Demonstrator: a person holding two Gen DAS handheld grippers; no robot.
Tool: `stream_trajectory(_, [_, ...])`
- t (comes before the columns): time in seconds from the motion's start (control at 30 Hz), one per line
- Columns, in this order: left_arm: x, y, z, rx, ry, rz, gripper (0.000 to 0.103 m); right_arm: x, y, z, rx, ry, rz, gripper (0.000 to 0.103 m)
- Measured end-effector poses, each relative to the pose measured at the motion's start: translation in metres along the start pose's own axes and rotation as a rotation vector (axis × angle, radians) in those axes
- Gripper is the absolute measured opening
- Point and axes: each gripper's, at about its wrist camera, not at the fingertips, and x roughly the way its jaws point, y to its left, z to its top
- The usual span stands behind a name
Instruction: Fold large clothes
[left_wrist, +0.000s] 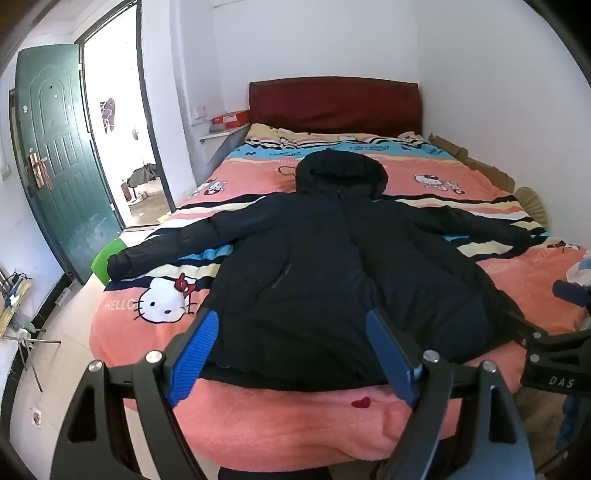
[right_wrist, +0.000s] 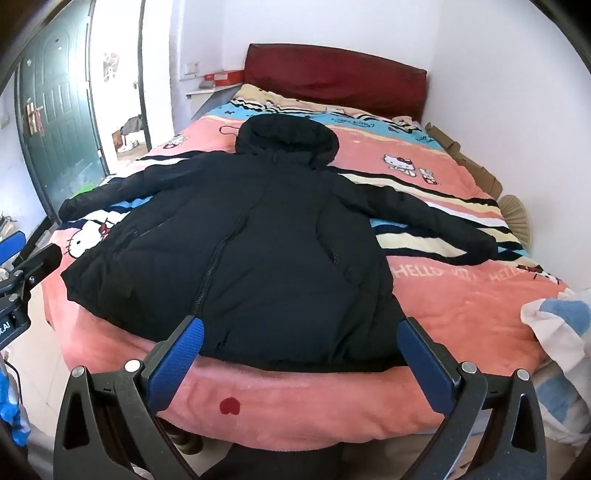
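Black and puffy, the hooded jacket (left_wrist: 325, 258) you are to fold lies flat on the pink cartoon-print blanket (left_wrist: 424, 177) of the bed, zipper up, hood toward the dark red headboard (left_wrist: 334, 103), both sleeves spread out to the sides and its hem at the near edge. Your left hand-held gripper (left_wrist: 291, 332) and right hand-held gripper (right_wrist: 301, 338) both hover just short of that hem, blue-padded jaws wide apart, holding nothing.

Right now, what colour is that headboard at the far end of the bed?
Dark red; the headboard shows best in the right wrist view.
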Motion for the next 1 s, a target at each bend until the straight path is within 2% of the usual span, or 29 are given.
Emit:
stream_trajectory(0.2, [0.001, 0.0, 0.0, -0.002, -0.001, -0.006, 0.082, 0.006, 0.001, 0.011, 0.006, 0.023, -0.004, 0.103])
stream_trajectory(1.0, [0.026, 0.0, 0.0, 0.003, 0.022, -0.007, 0.082, 0.026, -0.008, 0.015, 0.032, 0.03, -0.036, 0.103])
